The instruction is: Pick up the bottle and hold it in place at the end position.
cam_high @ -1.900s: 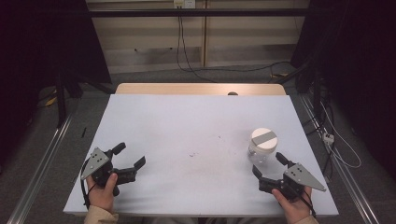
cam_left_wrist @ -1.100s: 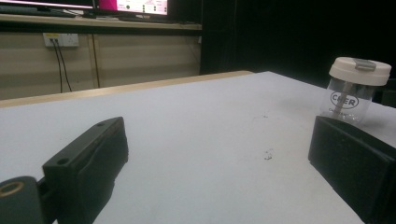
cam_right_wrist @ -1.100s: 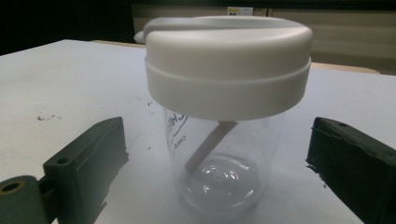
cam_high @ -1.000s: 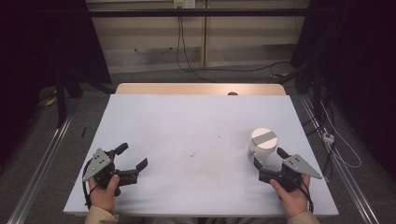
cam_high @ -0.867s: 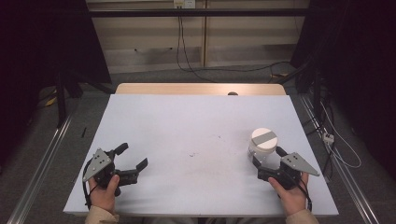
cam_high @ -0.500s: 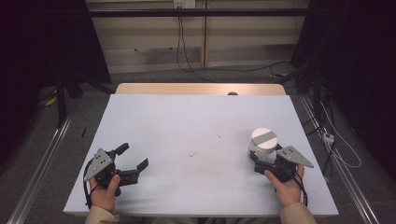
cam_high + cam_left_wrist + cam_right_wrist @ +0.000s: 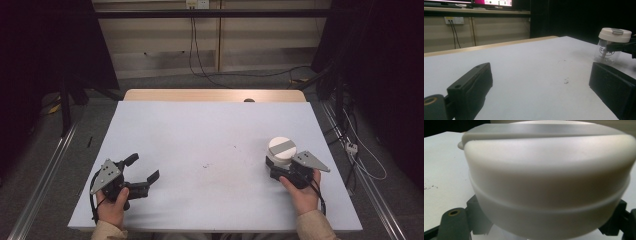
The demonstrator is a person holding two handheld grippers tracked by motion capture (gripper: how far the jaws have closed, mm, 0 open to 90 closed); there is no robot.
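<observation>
White-lidded clear jar (image 7: 281,152) sits between the right gripper's (image 7: 278,169) jaws, at the surface's (image 7: 210,135) right side.
Whether those jaws press its wall is hidden behind the lid. One jar, two grippers; the left gripper (image 7: 141,175) rests with jaws spread, holding nothing.

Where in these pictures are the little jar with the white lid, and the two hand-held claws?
jar (image 7: 281,151), high view, on its white lid.
left gripper (image 7: 141,174), high view, between its open jaws.
right gripper (image 7: 278,168), high view, jaws at the jar.
</observation>
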